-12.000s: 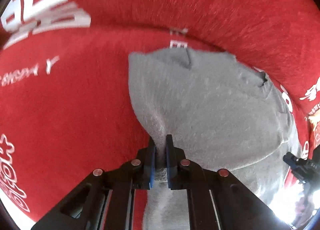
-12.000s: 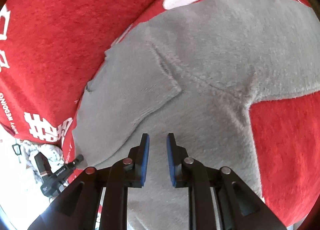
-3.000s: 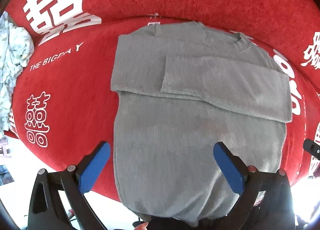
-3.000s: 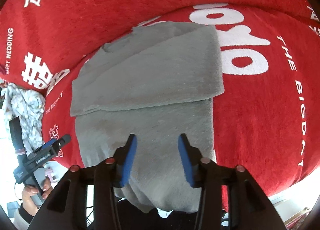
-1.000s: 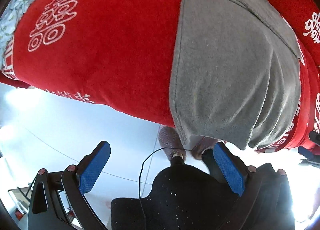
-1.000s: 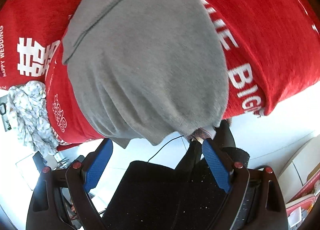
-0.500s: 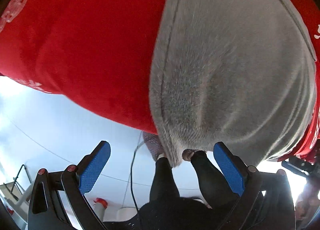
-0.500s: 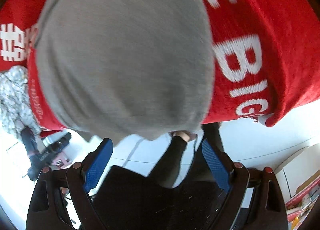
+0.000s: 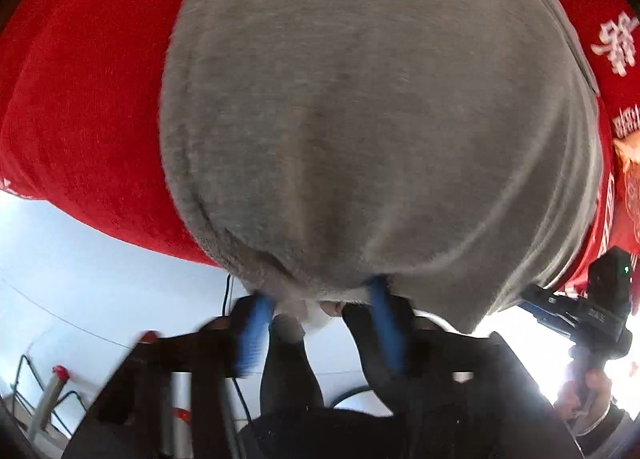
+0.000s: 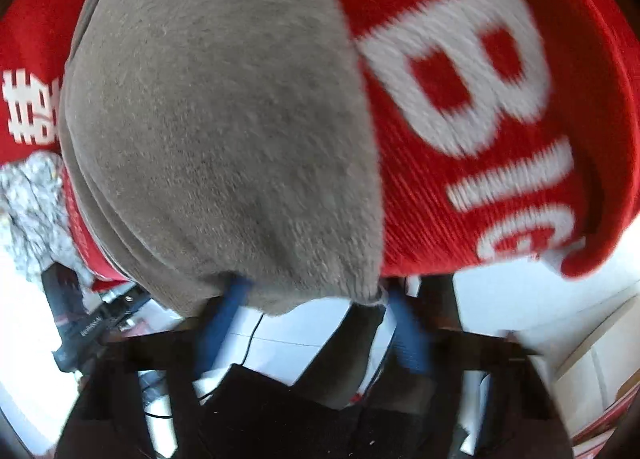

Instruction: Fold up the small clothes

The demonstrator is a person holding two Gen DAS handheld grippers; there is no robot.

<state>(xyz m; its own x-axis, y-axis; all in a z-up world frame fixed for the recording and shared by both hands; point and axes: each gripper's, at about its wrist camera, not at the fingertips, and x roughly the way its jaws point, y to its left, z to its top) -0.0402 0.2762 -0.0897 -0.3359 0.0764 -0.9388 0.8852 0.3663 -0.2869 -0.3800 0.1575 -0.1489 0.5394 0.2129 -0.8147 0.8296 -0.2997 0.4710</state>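
Note:
A grey sweater [image 9: 372, 119] lies on a red cloth with white lettering [image 9: 80, 107], its bottom hem hanging over the front edge. My left gripper [image 9: 316, 299] is open, blurred, its blue fingers either side of the hem's left part. My right gripper [image 10: 312, 299] is open, also blurred, fingers straddling the hem's right corner of the sweater [image 10: 224, 119]. Neither is closed on the cloth. The right gripper also shows at the right of the left wrist view [image 9: 592, 311].
The red cloth [image 10: 500, 99] drapes over the front edge. A pale patterned garment [image 10: 28, 199] lies at the left. The person's dark legs [image 9: 288, 371] and a white floor [image 9: 80, 279] are below. The left gripper's body [image 10: 80, 323] shows at lower left.
Both grippers have moved in to the sweater's hanging hem. Their fingers have narrowed from wide open and now straddle the hem.

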